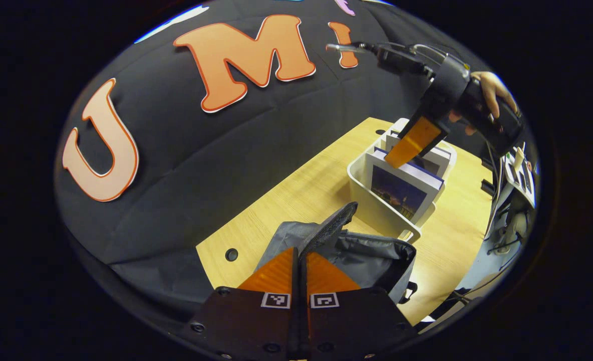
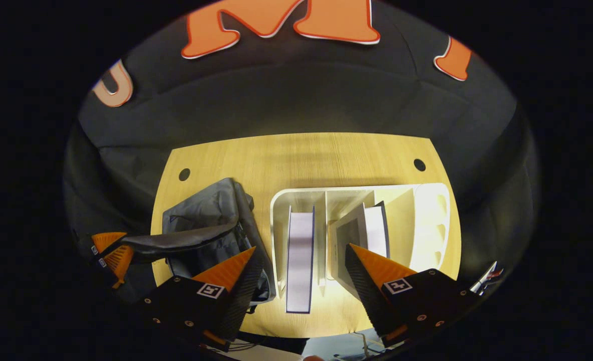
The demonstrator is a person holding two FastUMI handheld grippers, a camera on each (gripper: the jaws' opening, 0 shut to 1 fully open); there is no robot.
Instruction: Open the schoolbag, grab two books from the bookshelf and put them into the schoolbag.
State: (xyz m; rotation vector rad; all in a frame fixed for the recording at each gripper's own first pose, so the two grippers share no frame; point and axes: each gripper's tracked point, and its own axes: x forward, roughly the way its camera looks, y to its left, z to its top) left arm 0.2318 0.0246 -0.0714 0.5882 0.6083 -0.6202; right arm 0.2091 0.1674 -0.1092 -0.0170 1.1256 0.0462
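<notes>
The grey schoolbag (image 1: 372,253) lies on the wooden table (image 1: 296,195), left of a white bookshelf rack (image 1: 372,205) with upright books. My left gripper (image 1: 299,250) is shut on the bag's black strap (image 1: 334,225) and holds it up. From the right gripper view, the left gripper (image 2: 110,250) pinches the strap beside the schoolbag (image 2: 201,210). My right gripper (image 2: 301,255) is open and hovers over the rack (image 2: 432,220), its fingers on either side of a blue-edged book (image 2: 300,255). A second book (image 2: 375,228) stands one slot to the right. In the left gripper view, the right gripper (image 1: 402,155) hangs just above the books, held by a hand (image 1: 494,90).
Round cable holes (image 2: 184,174) mark the table's back corners. The rack's rightmost compartment (image 2: 427,200) holds nothing. Cables and equipment (image 1: 514,185) sit beyond the table's far end. The booth's black cloth wall runs close behind the table.
</notes>
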